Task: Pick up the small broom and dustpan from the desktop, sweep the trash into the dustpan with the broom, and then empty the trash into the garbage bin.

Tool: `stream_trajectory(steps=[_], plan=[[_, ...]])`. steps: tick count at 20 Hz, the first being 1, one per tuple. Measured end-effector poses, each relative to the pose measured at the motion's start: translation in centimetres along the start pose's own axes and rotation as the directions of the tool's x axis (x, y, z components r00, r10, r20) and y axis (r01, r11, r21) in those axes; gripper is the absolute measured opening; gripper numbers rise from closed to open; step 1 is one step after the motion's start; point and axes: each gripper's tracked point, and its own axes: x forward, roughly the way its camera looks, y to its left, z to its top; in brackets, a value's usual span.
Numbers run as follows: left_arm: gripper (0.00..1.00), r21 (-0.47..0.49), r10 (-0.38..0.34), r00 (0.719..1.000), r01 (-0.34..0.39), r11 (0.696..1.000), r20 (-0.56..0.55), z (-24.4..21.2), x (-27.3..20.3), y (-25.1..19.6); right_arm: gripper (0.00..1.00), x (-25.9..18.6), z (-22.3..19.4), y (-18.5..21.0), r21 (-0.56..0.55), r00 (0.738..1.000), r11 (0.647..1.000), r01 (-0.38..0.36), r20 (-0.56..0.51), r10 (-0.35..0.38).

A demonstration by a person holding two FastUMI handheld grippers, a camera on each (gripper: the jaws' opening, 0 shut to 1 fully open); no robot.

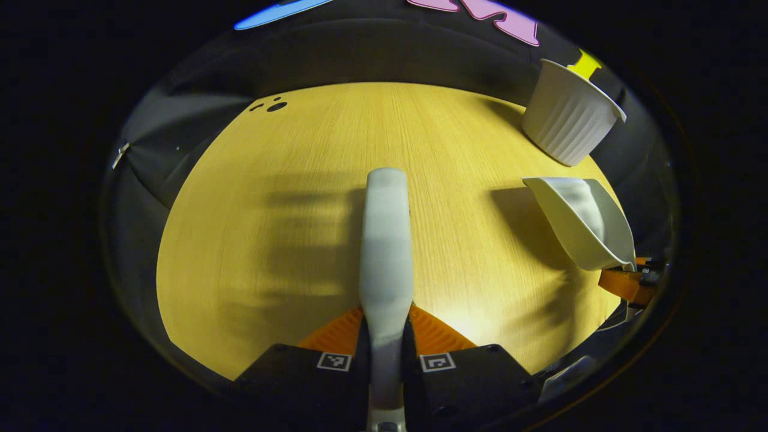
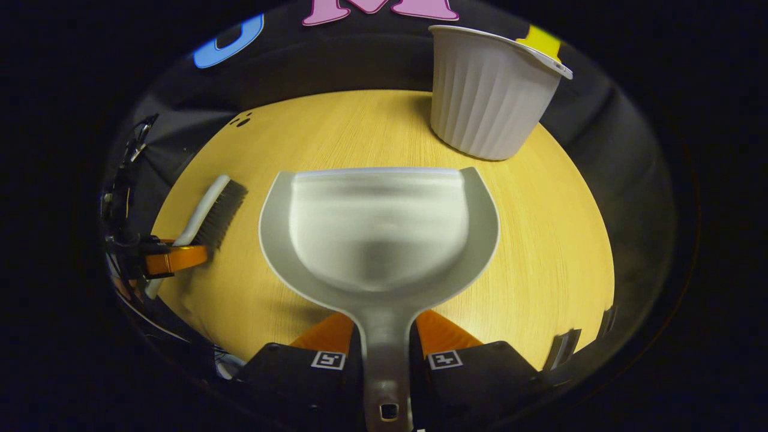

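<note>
In the left gripper view my left gripper (image 1: 386, 336) is shut on the pale grey handle of the small broom (image 1: 386, 240), which points forward over the wooden table (image 1: 270, 210). In the right gripper view my right gripper (image 2: 384, 339) is shut on the handle of the grey dustpan (image 2: 378, 234), held level above the table with its pan looking empty. The white ribbed garbage bin (image 2: 489, 96) stands just beyond the dustpan's far right corner. The right gripper view also shows the broom (image 2: 213, 210) with its dark bristles at far left, in the left gripper (image 2: 174, 258). The dustpan (image 1: 585, 219) hangs at the right of the left gripper view, below the bin (image 1: 570, 114).
Small dark spots (image 1: 273, 107) mark the table's far left corner. The table's far edge (image 2: 336, 93) meets the black cloth wall. Bare wood lies between the broom and the dustpan.
</note>
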Motion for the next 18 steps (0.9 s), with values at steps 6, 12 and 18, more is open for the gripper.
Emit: stream_trajectory(steps=[6,12,18], plan=[[0.31,0.035,0.077,0.997,-0.077,0.996,0.005,0.7,0.3,1.5,0.36,3.1,-0.4,2.1,-0.034,0.996,0.999,-0.028,-0.083,0.025],[0.6,0.05,0.051,0.998,-0.053,0.997,0.037,1.0,-0.8,1.0,0.48,3.0,1.8,3.3,-0.033,0.995,0.996,-0.079,-0.058,0.077],[0.99,0.031,0.022,0.99,-0.026,0.999,0.136,2.4,-4.5,0.5,1.0,-0.3,5.3,3.9,-0.002,0.992,0.993,-0.115,0.045,0.115]])
